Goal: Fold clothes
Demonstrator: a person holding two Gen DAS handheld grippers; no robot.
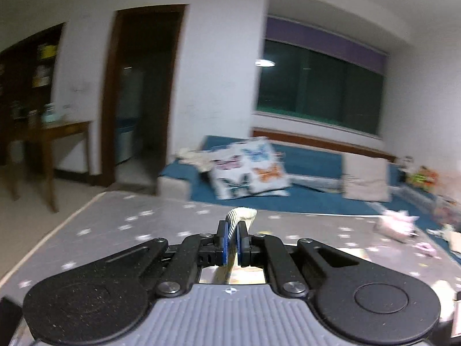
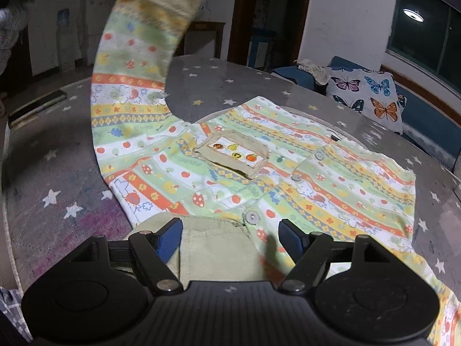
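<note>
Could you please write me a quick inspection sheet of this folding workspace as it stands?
Surface: grey star-print table, garment spread on it.
Job's things: patterned child's top, one sleeve lifted; beige pocket facing up.
Clutter: dark flat object at the table edge.
Grippers: left gripper shut on the cuff; right gripper open over the beige hem.
Cables: nothing seen.
Surroundings: butterfly cushion, window.

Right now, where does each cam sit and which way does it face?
Left wrist: on the left claw, nearly level, facing the window and butterfly cushion; shows its fingers shut on a sleeve cuff.
Right wrist: on the right claw, tilted down at the patterned shirt on the star-print table; shows its fingers open.
Shared: shirt, table, cushion, window.
</note>
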